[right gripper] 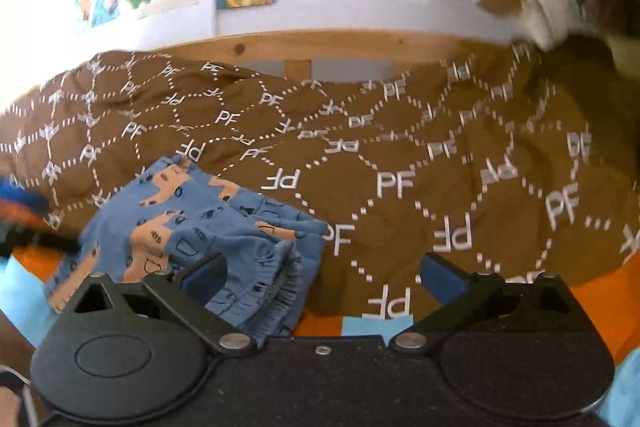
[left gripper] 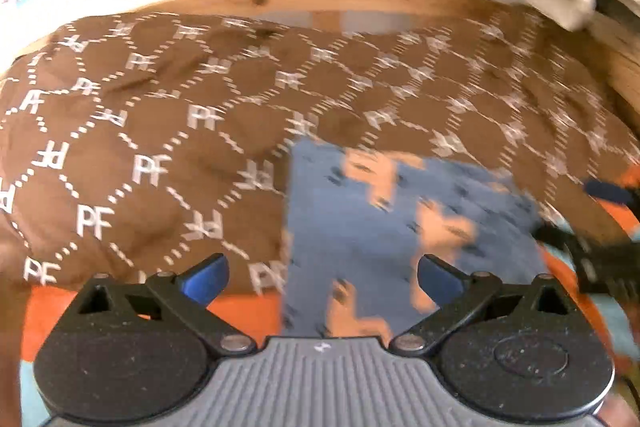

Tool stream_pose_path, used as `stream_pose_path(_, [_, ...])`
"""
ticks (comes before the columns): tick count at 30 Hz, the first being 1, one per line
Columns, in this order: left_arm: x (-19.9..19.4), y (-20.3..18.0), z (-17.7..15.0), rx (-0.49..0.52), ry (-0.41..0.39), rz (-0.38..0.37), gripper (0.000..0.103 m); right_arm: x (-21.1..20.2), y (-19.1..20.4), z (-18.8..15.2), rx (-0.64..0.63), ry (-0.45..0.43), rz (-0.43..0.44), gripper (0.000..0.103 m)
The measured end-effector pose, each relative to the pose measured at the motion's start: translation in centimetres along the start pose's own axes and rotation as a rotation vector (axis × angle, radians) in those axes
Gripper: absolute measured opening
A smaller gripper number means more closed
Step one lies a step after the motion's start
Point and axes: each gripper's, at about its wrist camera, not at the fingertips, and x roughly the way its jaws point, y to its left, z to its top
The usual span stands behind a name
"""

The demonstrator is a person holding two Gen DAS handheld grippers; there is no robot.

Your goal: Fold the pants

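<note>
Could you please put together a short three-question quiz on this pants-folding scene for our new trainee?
1. True or false: the left tool is clamped on the blue pants.
2. What do the blue pants lie on?
A. a bare wooden floor
B. a brown blanket printed with PF letters
C. a white towel
3. Fill in: in the right wrist view, the pants lie to the ____ of the right tool.

Key:
1. False; its jaws stand wide open with nothing gripped.
2. B, the brown blanket.
3. Left; only the left finger overlaps the gathered waistband.
</note>
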Motion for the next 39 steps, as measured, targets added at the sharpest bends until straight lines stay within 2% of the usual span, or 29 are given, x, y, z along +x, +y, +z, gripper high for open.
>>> stream_pose_path(3, [2.3, -0.5, 1.4, 0.041, -0.037, 0.052, 0.103, 0.2, 1.9, -0.3, -0.064, -0.017, 0.014, 0.102])
stream_pose_path(6, [5.1, -1.9, 2.3, 0.122, -0.035, 0.099, 0.103, 1.3, 3.4, -0.9, -0.133, 0.031, 0.015, 0.102])
stream_pose_path(9, [8.9, -3.7, 2.4, 0.223, 0.001, 0.243, 0.103, 2.3, 3.8, -1.8, -0.204, 0.102, 0.012, 0.102])
stream_pose_path(12, [9.8, -3.7, 2.8, 0.181, -0.011, 0.246, 0.103, 2.8, 2.7, -2.4, -0.175, 0.13, 0.063, 0.102])
stream_pose_path(14, [9.3, -3.8, 3.3, 0.191, -0.019, 0.26, 0.103, 2.6, 1.8, -2.0, -0.141, 0.148, 0.096, 0.102])
stream_pose_path(16, [8.1, -3.4, 3.8, 0.176, -0.057, 0.248, 0.102, 1.3, 1.0, -1.4, -0.109, 0.096, 0.118, 0.102])
stream_pose_path(17, [7.1, -2.8, 3.9, 0.159, -0.083, 0.217, 0.102, 0.8, 0.8, -1.0, -0.103, 0.054, 0.115, 0.102])
stream_pose_path(19, [5.6, -2.0, 4.0, 0.132, -0.151, 0.141, 0.103, 0.3, 0.5, -0.3, -0.08, -0.014, 0.076, 0.102])
stream_pose_path(20, [5.5, -2.0, 4.2, 0.128, -0.167, 0.127, 0.103, 0.4, 0.3, 0.0, -0.051, -0.027, 0.06, 0.102])
stream_pose_path(22, [6.3, -2.5, 4.4, 0.152, -0.151, 0.117, 0.103, 1.3, -0.4, 0.6, 0.017, -0.025, 0.05, 0.102])
stream_pose_path(25, [8.7, -3.9, 4.4, 0.242, -0.106, 0.171, 0.103, 3.9, -0.6, 0.6, 0.013, 0.04, -0.044, 0.102])
stream_pose_path(27, [10.8, -4.7, 4.3, 0.326, -0.081, 0.27, 0.103, 5.2, -0.9, 0.0, -0.007, 0.099, -0.112, 0.102])
stream_pose_path(28, [11.5, -4.6, 4.4, 0.343, -0.076, 0.305, 0.103, 5.6, -1.5, -0.4, 0.014, 0.116, -0.116, 0.102])
stream_pose_path(29, [12.1, -4.3, 4.6, 0.334, -0.071, 0.309, 0.103, 5.7, -2.0, -0.7, 0.045, 0.125, -0.099, 0.102])
stream_pose_path(31, [12.2, -3.4, 5.0, 0.26, -0.048, 0.272, 0.103, 5.6, -2.7, -0.9, 0.077, 0.126, -0.072, 0.102])
stream_pose_path(35, [10.0, -0.8, 5.1, 0.091, -0.028, 0.178, 0.103, 3.7, -3.4, -0.4, 0.125, 0.082, -0.014, 0.102])
stream_pose_path(39, [6.7, 1.2, 3.3, 0.002, -0.017, 0.103, 0.103, 1.6, -3.6, 0.0, 0.203, 0.099, 0.119, 0.102])
